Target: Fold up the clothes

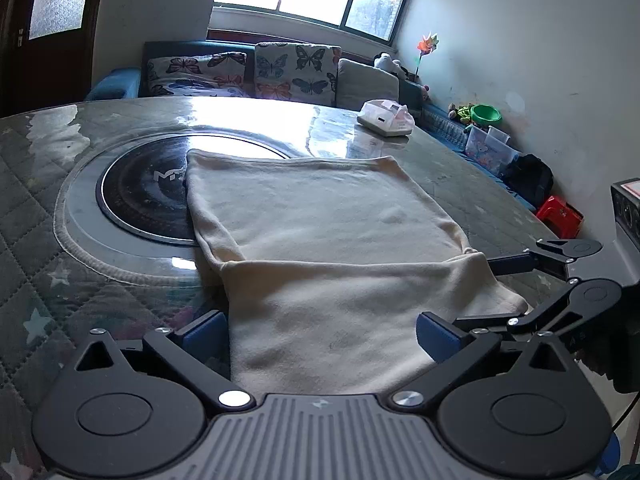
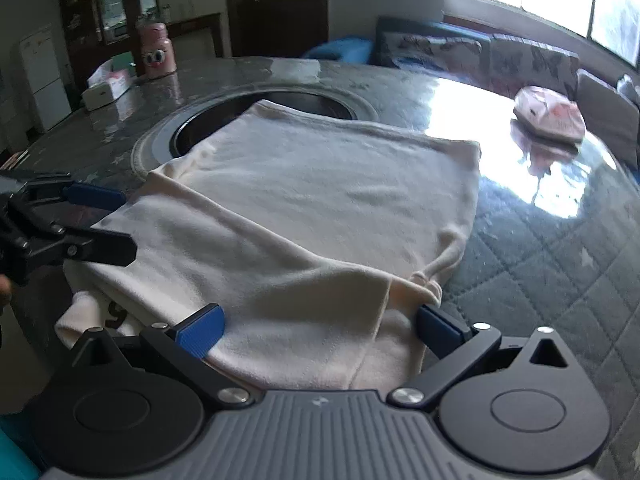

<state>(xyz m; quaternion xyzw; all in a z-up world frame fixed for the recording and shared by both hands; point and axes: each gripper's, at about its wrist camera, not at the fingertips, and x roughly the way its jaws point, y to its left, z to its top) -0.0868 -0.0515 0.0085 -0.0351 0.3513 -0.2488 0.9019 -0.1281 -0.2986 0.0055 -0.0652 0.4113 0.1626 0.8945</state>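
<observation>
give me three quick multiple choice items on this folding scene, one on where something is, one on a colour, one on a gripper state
1. Where does the far end of the cream knit garment lie?
A. over the round black insert in the table
B. on the sofa
C. on the floor

2. What colour are the pads of the left gripper?
A. red
B. blue
C. green

3. How does the right gripper stand?
A. shut on the garment
B. open, fingers either side of the cloth
C. out of view

Answers:
1 A, the cloth's far corner overlaps the dark disc.
2 B, both pads show blue.
3 B, a wide gap with cloth between.
</observation>
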